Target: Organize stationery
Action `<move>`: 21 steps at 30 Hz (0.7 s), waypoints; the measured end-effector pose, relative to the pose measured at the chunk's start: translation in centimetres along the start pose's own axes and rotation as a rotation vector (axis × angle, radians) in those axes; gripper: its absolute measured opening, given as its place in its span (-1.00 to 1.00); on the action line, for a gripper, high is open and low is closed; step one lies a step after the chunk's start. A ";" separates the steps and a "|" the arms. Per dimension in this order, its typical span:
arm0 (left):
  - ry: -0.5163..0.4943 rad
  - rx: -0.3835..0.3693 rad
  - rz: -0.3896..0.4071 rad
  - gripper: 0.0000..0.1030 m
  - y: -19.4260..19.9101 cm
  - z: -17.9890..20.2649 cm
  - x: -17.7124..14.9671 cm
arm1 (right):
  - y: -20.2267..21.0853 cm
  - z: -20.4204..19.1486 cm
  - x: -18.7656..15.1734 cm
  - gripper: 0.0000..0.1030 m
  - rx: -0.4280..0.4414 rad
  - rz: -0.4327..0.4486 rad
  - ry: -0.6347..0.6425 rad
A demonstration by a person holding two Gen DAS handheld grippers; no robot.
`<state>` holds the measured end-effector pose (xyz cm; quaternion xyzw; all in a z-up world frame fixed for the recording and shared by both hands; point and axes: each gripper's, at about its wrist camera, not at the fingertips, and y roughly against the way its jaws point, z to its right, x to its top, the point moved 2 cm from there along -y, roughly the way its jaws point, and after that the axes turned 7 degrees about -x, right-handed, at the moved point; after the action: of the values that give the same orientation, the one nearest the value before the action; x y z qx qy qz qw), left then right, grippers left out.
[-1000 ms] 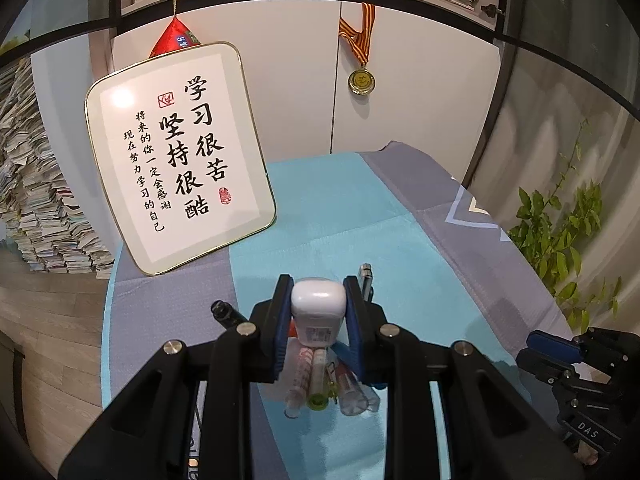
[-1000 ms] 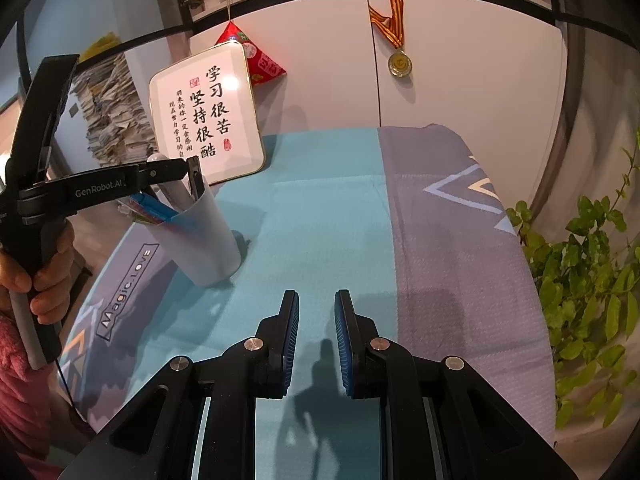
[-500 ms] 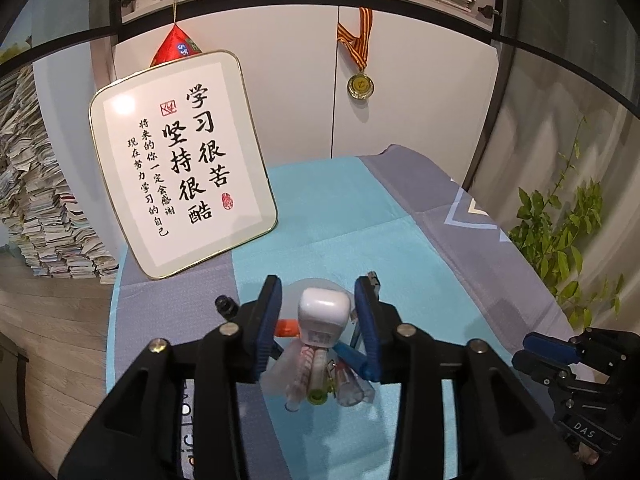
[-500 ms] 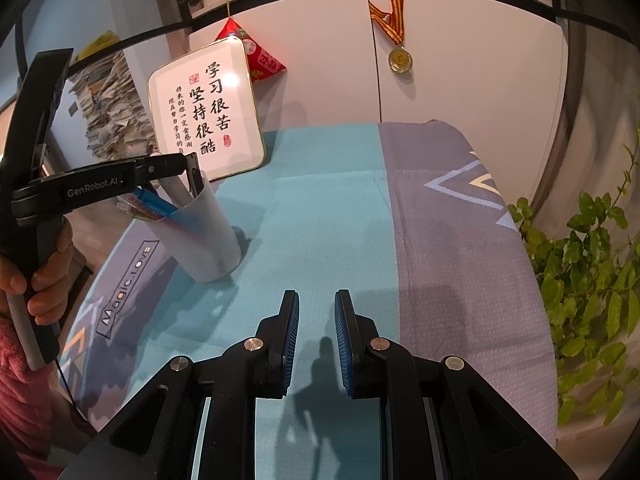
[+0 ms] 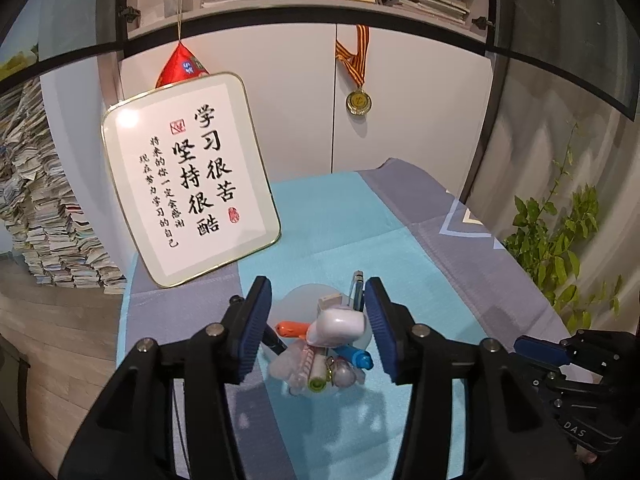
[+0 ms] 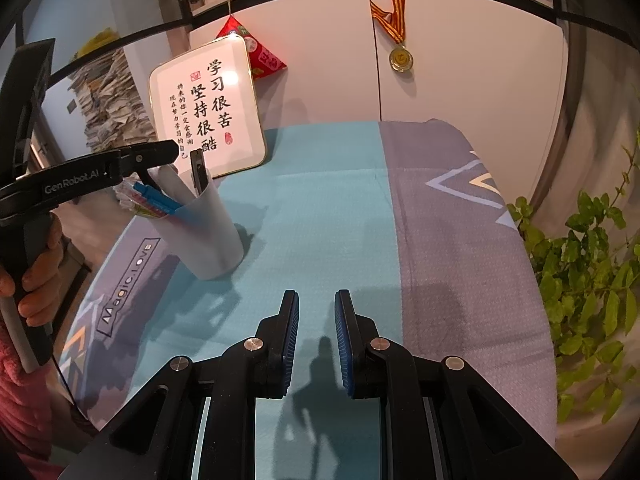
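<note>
A white pen cup (image 6: 204, 236) stands on the cloth-covered table, full of pens and markers. In the left wrist view I look down into the pen cup (image 5: 304, 300). A white correction tape (image 5: 338, 326) lies on top of the pens, beside an orange marker (image 5: 294, 329) and a blue pen (image 5: 356, 357). My left gripper (image 5: 318, 322) is open, its jaws wide on either side of the cup's mouth, touching nothing. My right gripper (image 6: 316, 336) hangs over bare cloth near the front, jaws narrowly apart and empty.
A framed calligraphy board (image 5: 188, 176) leans against the white cabinet behind the cup. A medal (image 5: 358, 102) hangs on the cabinet door. A green plant (image 6: 592, 264) stands off the table's right edge. Stacked papers (image 5: 36, 216) pile up at the left.
My left gripper opened and let go of the white correction tape, which dropped onto the pens in the cup. The right gripper has not moved.
</note>
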<state>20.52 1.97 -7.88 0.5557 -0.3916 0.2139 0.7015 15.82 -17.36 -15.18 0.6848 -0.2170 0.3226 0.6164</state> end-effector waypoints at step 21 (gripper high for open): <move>-0.034 0.009 0.215 0.53 12.8 4.9 -2.7 | 12.2 -1.0 2.3 -0.58 -0.154 0.189 -0.058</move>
<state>7.96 1.39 -1.80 0.5171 -0.4599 0.2801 0.6653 8.73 -17.93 -4.89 0.6210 -0.3226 0.3415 0.6274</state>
